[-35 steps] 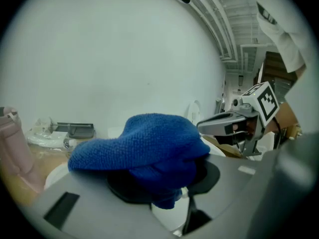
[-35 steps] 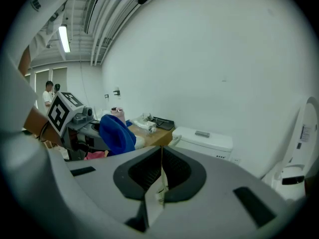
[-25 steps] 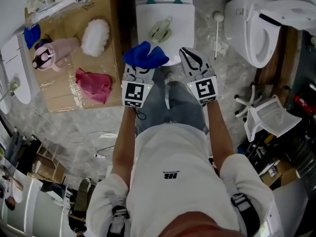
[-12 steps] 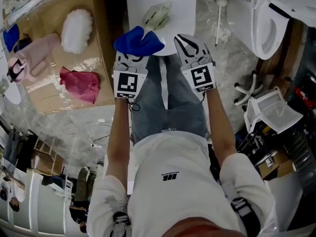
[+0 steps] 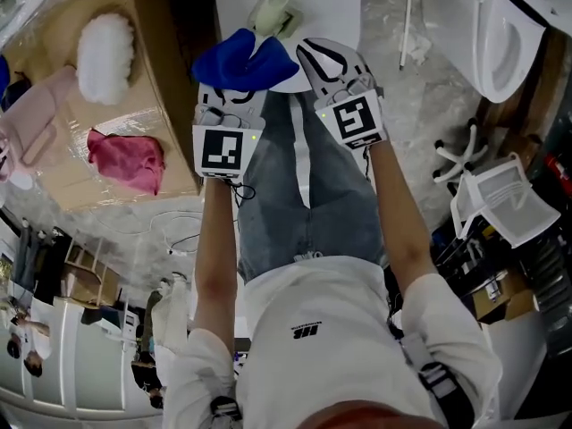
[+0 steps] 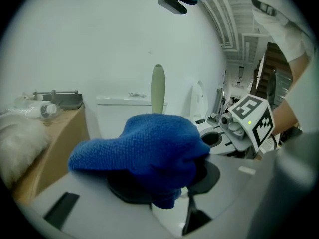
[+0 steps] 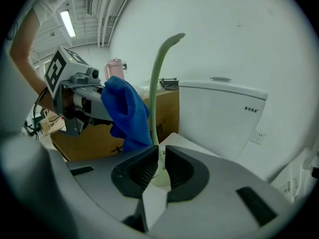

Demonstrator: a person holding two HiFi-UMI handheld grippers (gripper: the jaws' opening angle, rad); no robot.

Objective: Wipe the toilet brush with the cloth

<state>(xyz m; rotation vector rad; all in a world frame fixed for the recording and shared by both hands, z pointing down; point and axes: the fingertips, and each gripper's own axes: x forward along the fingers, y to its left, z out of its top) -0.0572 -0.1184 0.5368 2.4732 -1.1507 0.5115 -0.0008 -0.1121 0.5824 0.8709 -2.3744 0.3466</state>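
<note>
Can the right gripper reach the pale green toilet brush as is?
Probably yes: the pale green toilet brush stands ahead of the right gripper, whose jaws are opening, nothing between them; the blue cloth hangs aside.

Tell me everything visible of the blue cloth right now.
The blue cloth is a nubby, knitted-looking rag, bunched into a soft lump. The left gripper is shut on it, and folds drape over the jaws. It is held over the white toilet lid, close beside the pale green toilet brush; contact unclear.
</note>
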